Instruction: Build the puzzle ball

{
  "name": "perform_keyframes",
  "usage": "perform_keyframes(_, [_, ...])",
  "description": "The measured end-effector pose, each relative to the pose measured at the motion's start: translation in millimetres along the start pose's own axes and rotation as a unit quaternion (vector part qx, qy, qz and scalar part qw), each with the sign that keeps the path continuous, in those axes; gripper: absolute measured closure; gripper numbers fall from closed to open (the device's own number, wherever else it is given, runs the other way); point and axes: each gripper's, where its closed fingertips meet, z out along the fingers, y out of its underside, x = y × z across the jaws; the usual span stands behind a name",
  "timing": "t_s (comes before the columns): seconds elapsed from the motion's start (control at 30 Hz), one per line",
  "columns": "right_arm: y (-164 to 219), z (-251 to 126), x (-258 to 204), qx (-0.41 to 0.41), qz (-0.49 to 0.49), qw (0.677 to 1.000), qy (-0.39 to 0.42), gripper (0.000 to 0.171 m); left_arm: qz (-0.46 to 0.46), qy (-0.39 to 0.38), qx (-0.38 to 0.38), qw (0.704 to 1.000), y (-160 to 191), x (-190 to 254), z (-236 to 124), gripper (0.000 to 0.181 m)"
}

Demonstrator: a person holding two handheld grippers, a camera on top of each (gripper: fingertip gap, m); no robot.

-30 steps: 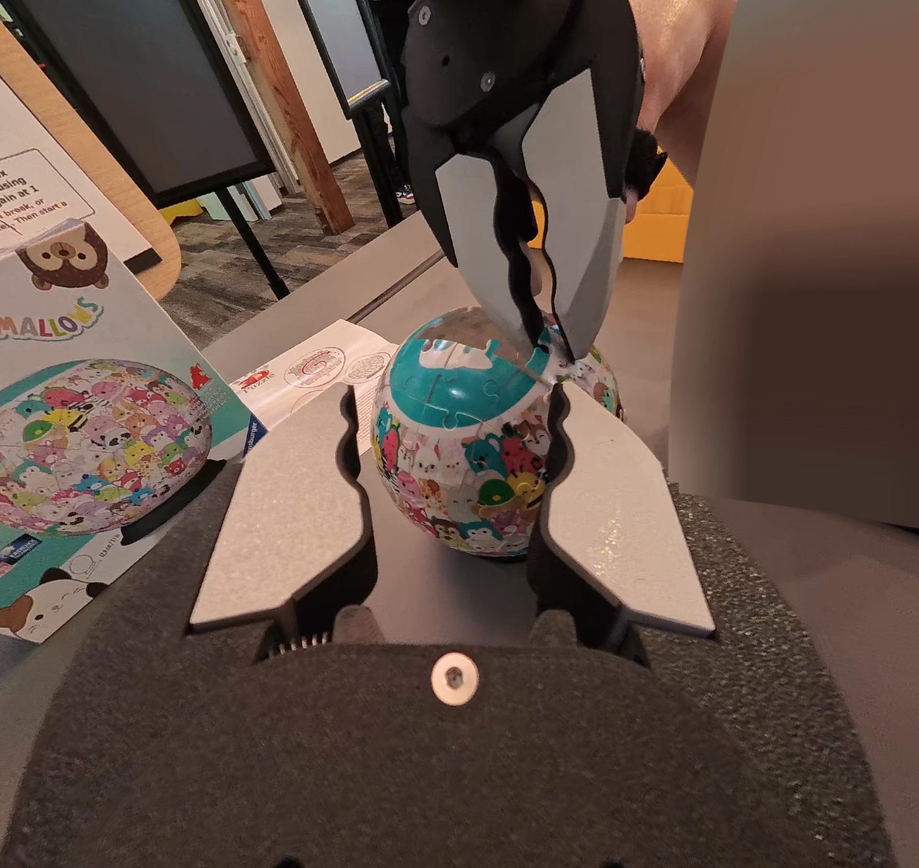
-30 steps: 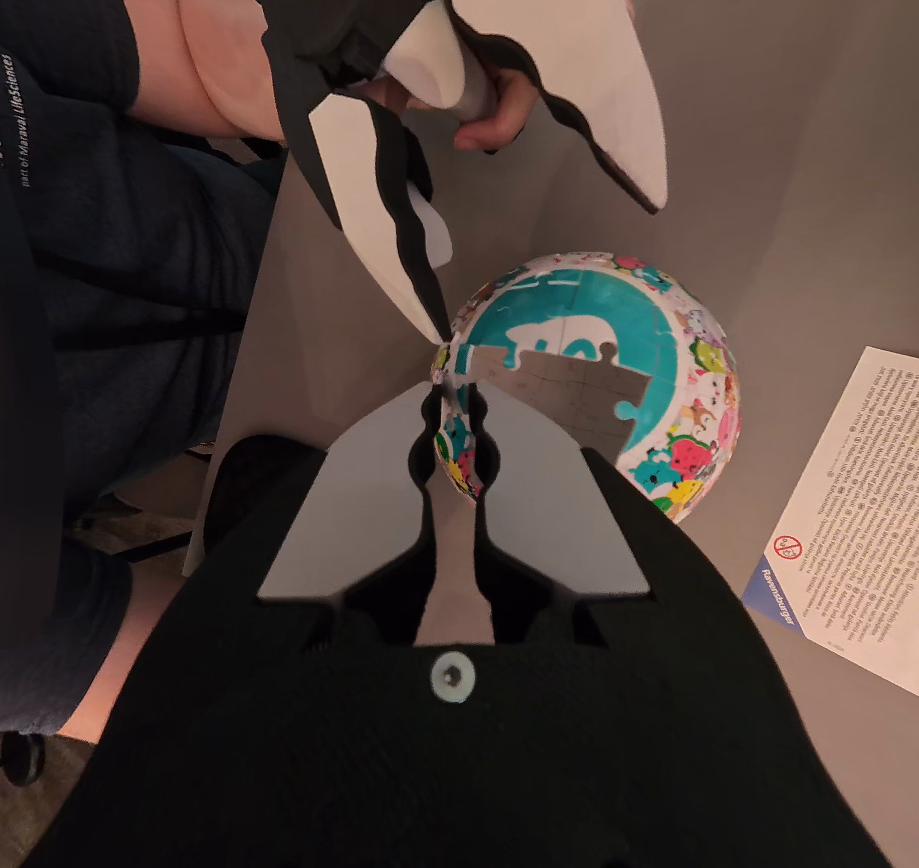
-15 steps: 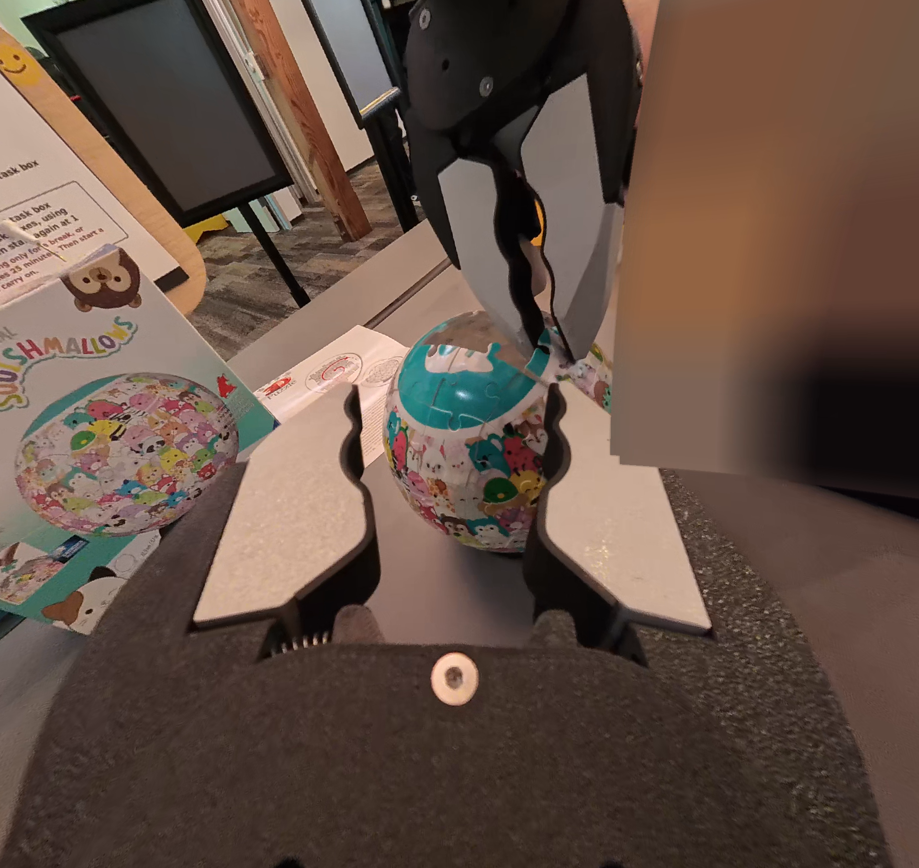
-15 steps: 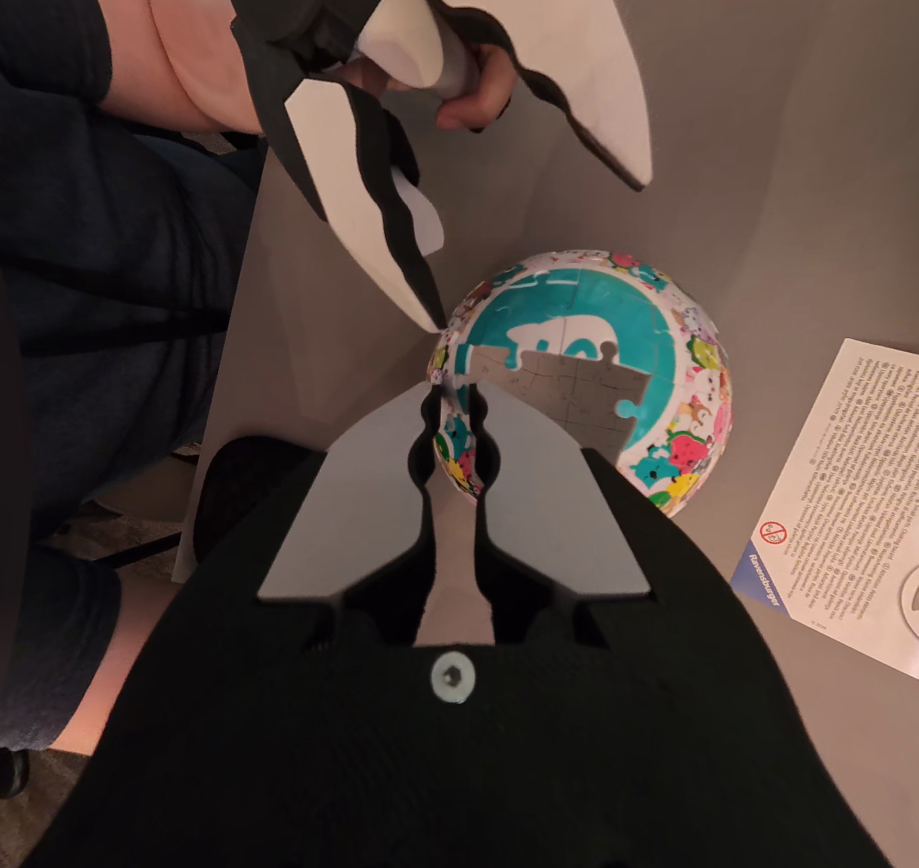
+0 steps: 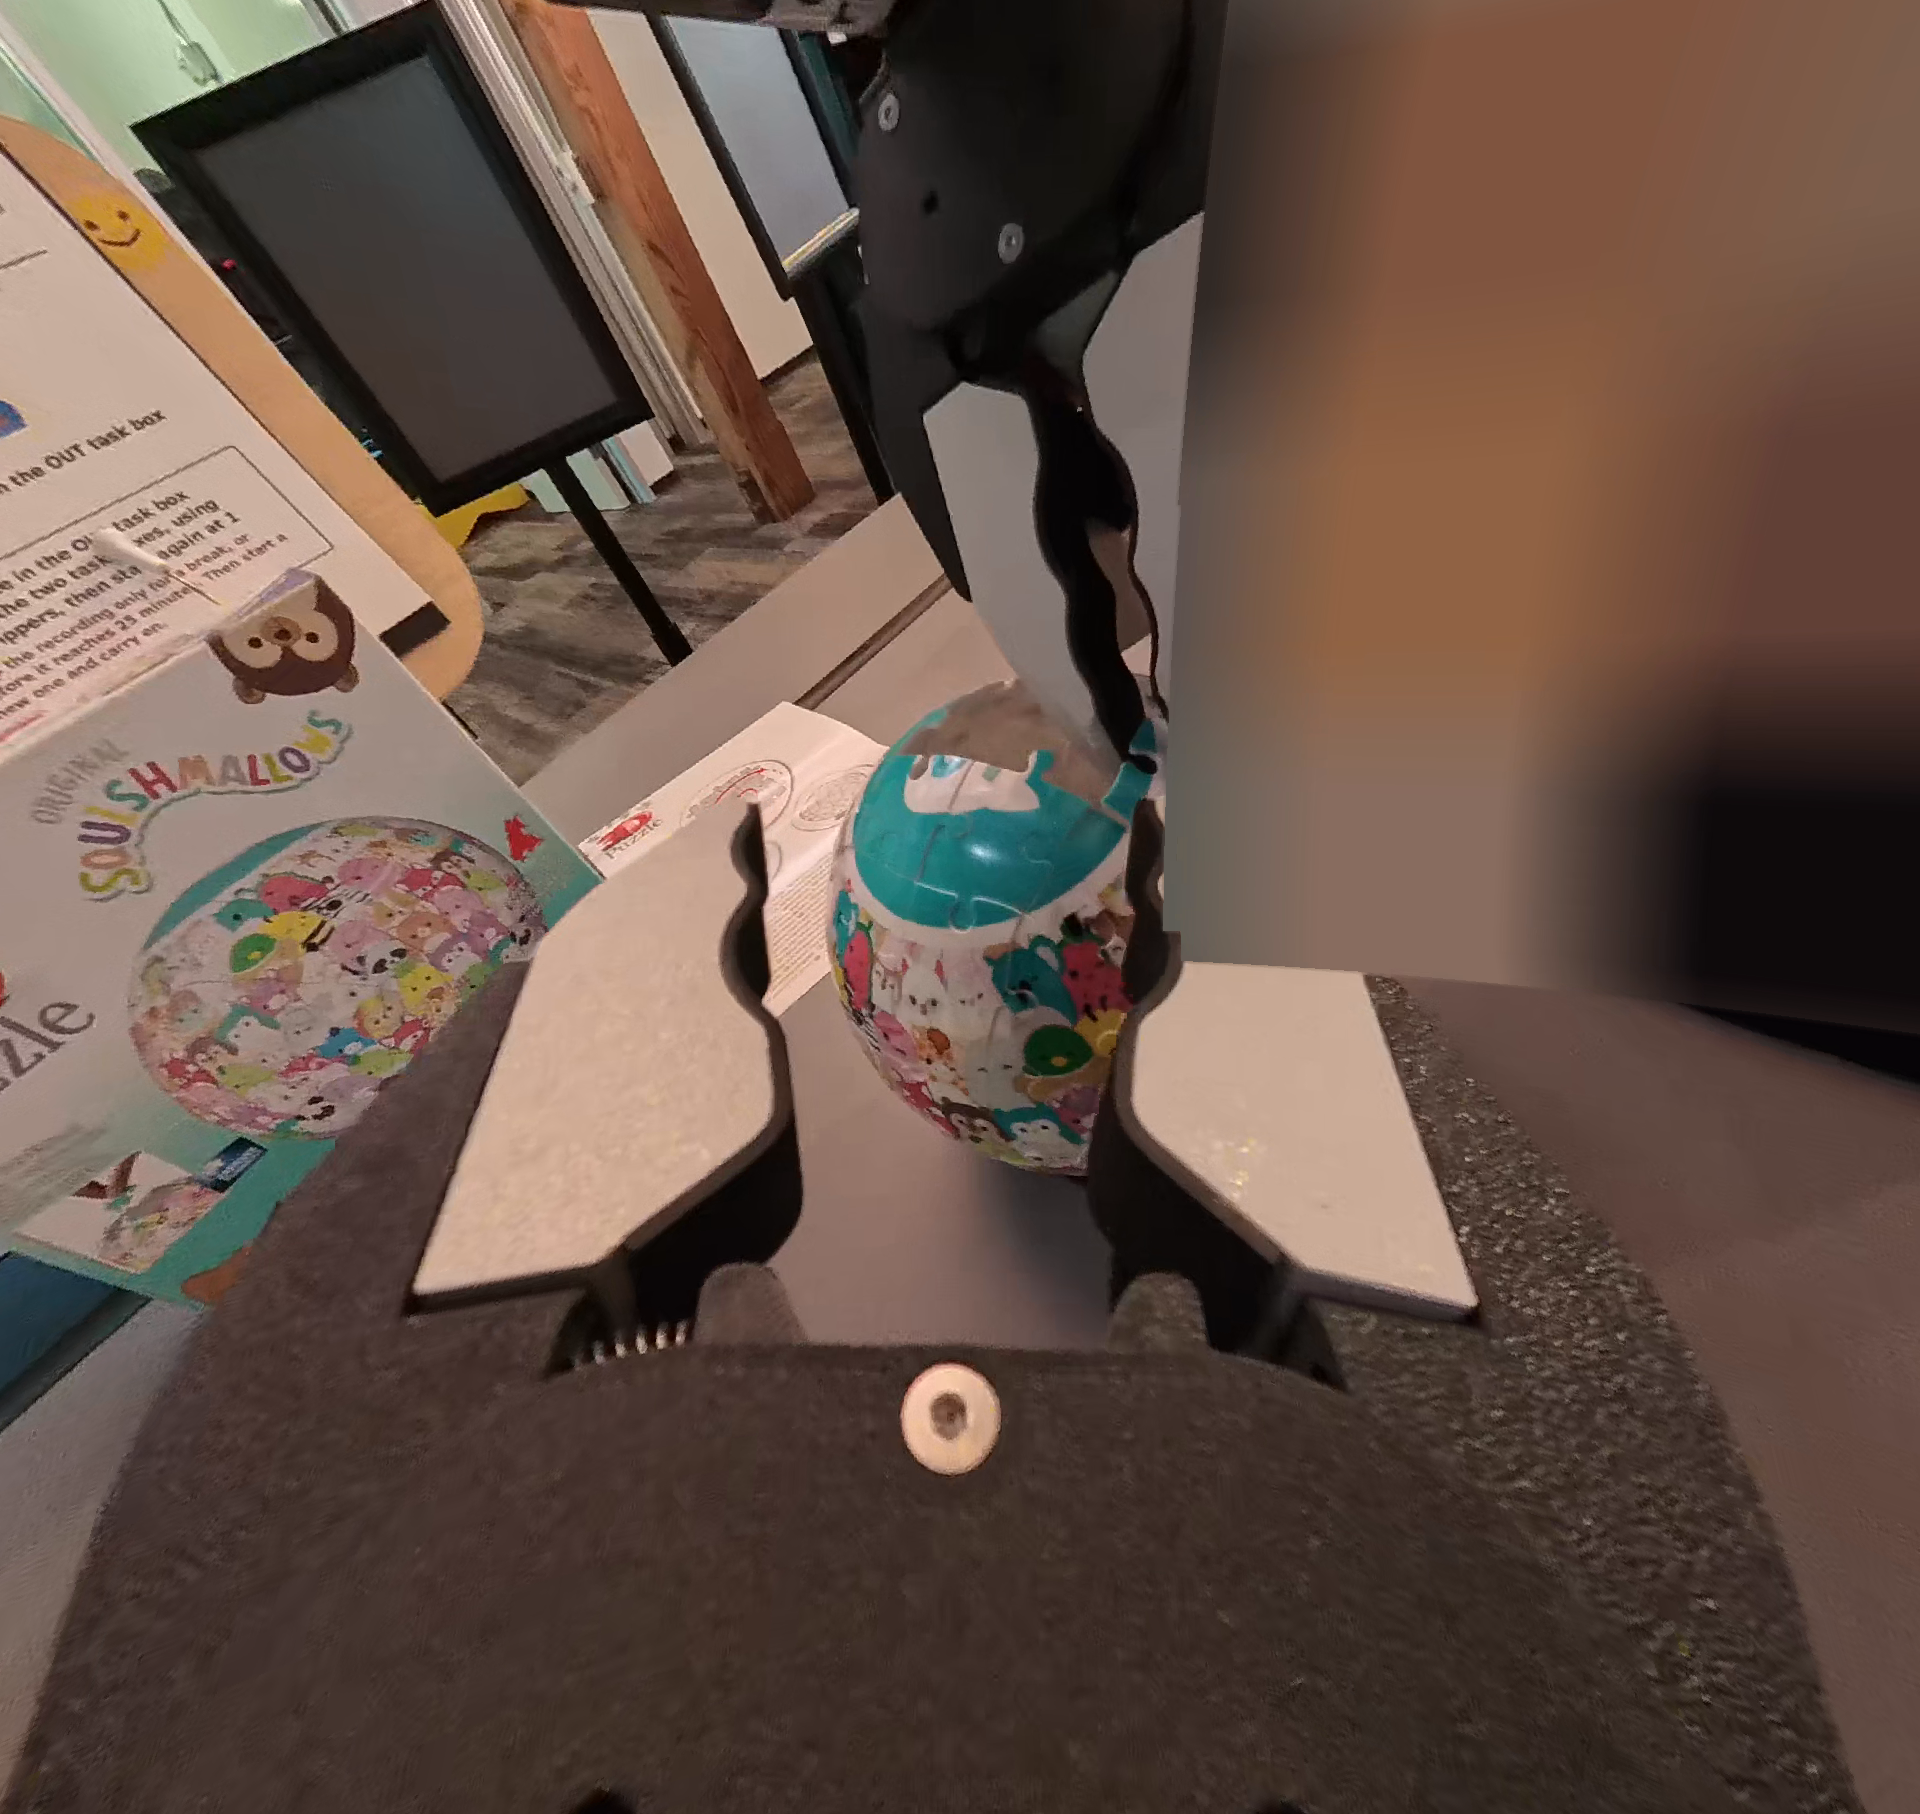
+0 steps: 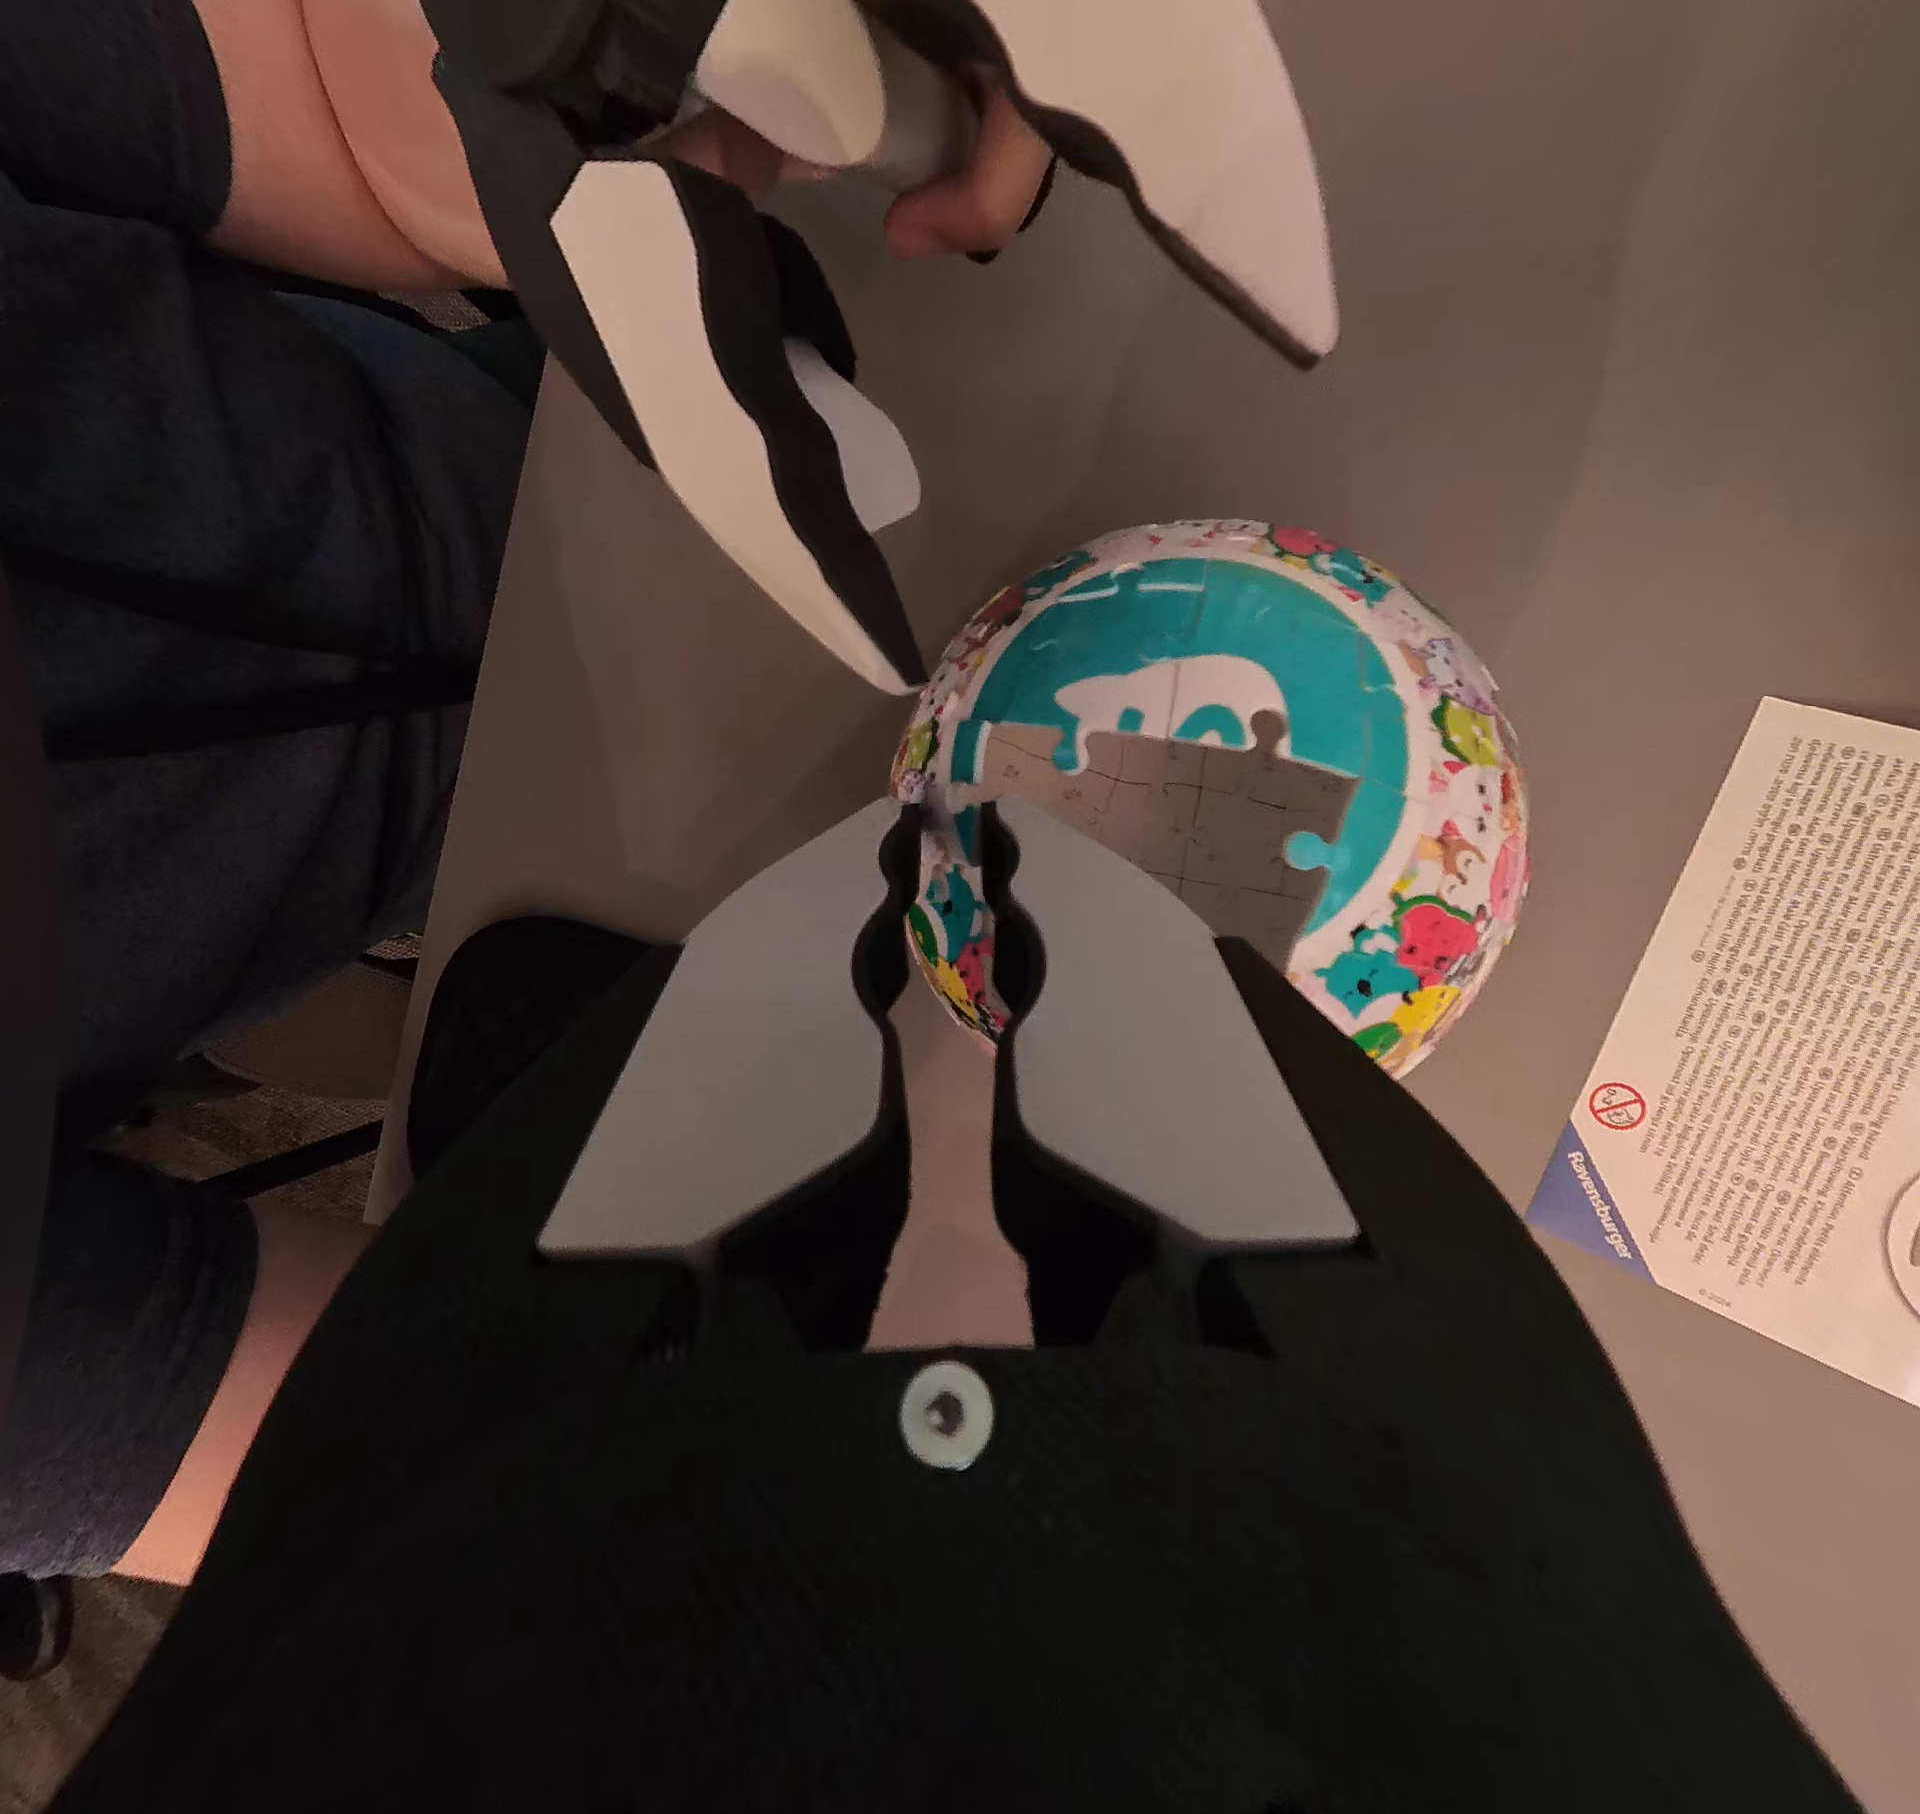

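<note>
The puzzle ball (image 5: 977, 943), teal on top with a cartoon animal print, stands on the grey table (image 5: 935, 1245). A grey hole in its top shows in the right wrist view (image 6: 1205, 808). My left gripper (image 5: 945, 829) is open, one finger on each side of the ball's near side. In the right wrist view (image 6: 1101, 507) its lower fingertip (image 6: 883, 663) sits at the ball's edge. My right gripper (image 6: 948, 814) comes down from above (image 5: 1117, 736), shut on the ball's wall at the rim of the hole.
The puzzle box (image 5: 260, 933) stands at the left of the table. A printed leaflet (image 6: 1766, 1037) lies beyond the ball (image 5: 727, 808). The table edge and the person's legs (image 6: 260, 621) are at the left of the right wrist view. Black screens on stands (image 5: 416, 278) are behind.
The left gripper has shifted slightly, so the box sits higher and further right in its view. The ball has stayed in place. Both grippers keep the same opening.
</note>
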Motion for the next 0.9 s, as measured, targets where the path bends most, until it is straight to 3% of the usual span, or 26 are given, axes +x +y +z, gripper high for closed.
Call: perform_keyframes(0.9, [0.6, -0.2, 1.4, -0.002, -0.002, 1.000, 0.008, 0.159, 0.010, 0.010, -0.019, 1.000, 5.9, 9.8, 7.0, 0.117])
